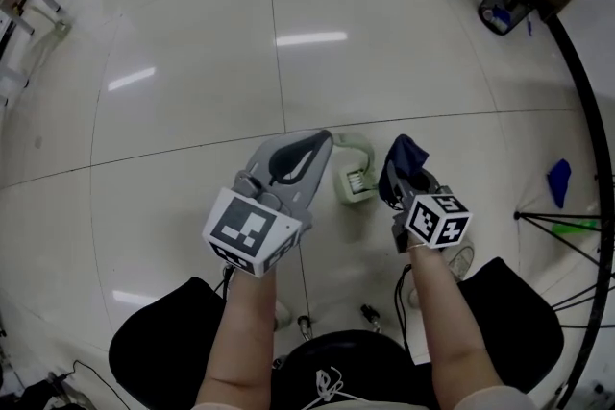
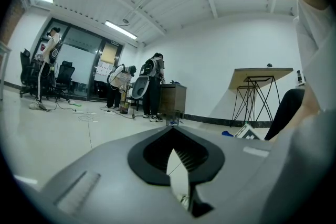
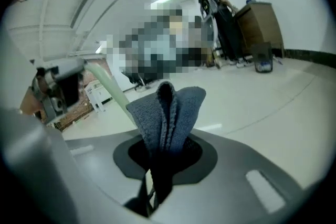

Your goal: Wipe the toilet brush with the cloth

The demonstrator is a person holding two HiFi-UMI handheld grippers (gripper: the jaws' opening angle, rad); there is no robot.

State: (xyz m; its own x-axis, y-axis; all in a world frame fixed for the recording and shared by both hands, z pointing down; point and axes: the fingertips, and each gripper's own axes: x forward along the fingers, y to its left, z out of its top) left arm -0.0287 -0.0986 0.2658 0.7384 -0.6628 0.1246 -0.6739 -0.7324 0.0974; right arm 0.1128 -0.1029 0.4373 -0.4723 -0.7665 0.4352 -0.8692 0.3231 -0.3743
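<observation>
Cloth (image 3: 169,110) between right tongs (image 3: 163,141)

Floor: pale glossy tiles (image 1: 288,62), with strips of light mirrored in them.
Walls: plain white (image 2: 210,60).
Ceiling: white, with long lamps (image 2: 121,30).
Far left: glass doors (image 2: 86,68) and black office chairs (image 2: 64,78).
Far middle: wooden cabinet (image 2: 173,98), with people (image 2: 152,81) beside it.
Right: wood-topped table (image 2: 262,71) on black trestle legs.
</observation>
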